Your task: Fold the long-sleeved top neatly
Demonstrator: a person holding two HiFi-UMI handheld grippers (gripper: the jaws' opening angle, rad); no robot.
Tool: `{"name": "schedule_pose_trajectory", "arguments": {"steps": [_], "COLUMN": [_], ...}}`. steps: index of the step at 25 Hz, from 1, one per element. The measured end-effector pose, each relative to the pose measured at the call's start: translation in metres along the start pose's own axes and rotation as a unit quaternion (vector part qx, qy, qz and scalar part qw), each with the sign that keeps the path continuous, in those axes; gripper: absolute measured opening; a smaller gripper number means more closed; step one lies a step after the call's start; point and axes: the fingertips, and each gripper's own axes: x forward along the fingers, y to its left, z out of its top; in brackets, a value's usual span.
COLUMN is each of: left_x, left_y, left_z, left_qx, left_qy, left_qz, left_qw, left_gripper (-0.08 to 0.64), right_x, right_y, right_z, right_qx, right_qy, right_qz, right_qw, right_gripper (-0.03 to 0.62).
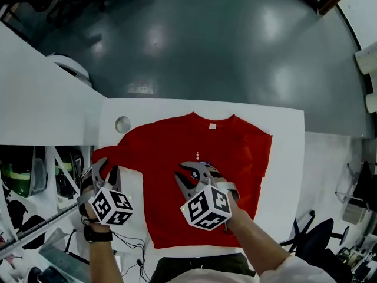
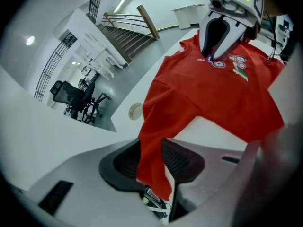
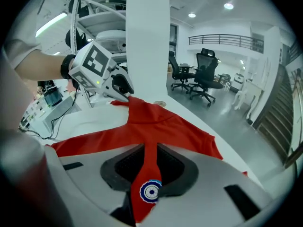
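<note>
My left gripper (image 2: 150, 157): jaws apart, edge of red long-sleeved top (image 2: 213, 96) loose between | my right gripper (image 3: 149, 167): clamped on its front fold.

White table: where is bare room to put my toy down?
Widest bare strip: between the red long-sleeved cloth top and the right edge of the white table. A thin strip runs beyond the collar. The left side is crowded: sleeve, left gripper, round hole.
</note>
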Motion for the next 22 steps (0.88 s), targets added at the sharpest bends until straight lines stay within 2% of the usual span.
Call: {"name": "schedule_pose_trajectory", "arguments": {"steps": [6,14,18,22], "left_x": [-0.014,-0.031,-0.036,-0.033], "left_y": [-0.056,-0.129,-0.159,-0.165], "left_z": [0.073,0.148,0.167,0.167], "left_qx": [0.049,0.084,0.104,0.112], "left_qy": [-0.063,-0.127,-0.135,-0.123], "left_qz": [-0.042,-0.099,-0.120,-0.122], "left_qw": [0.9959,0.9834,0.9779,0.9785], "left_gripper": [0.143,0.143,0.143,0.143], "right_x": [-0.053,-0.103,-0.112,-0.110], "right_y": [-0.006,-0.033,-0.039,-0.033], "right_z": [-0.037,-0.097,-0.118,-0.134], "right_qx": [-0.002,0.031,0.036,0.008], "right_qy": [0.003,0.028,0.044,0.069], "right_qz": [-0.038,-0.093,-0.097,-0.079], "right_qw": [0.999,0.995,0.994,0.994], "right_gripper": [0.094,0.092,0.092,0.094]}}
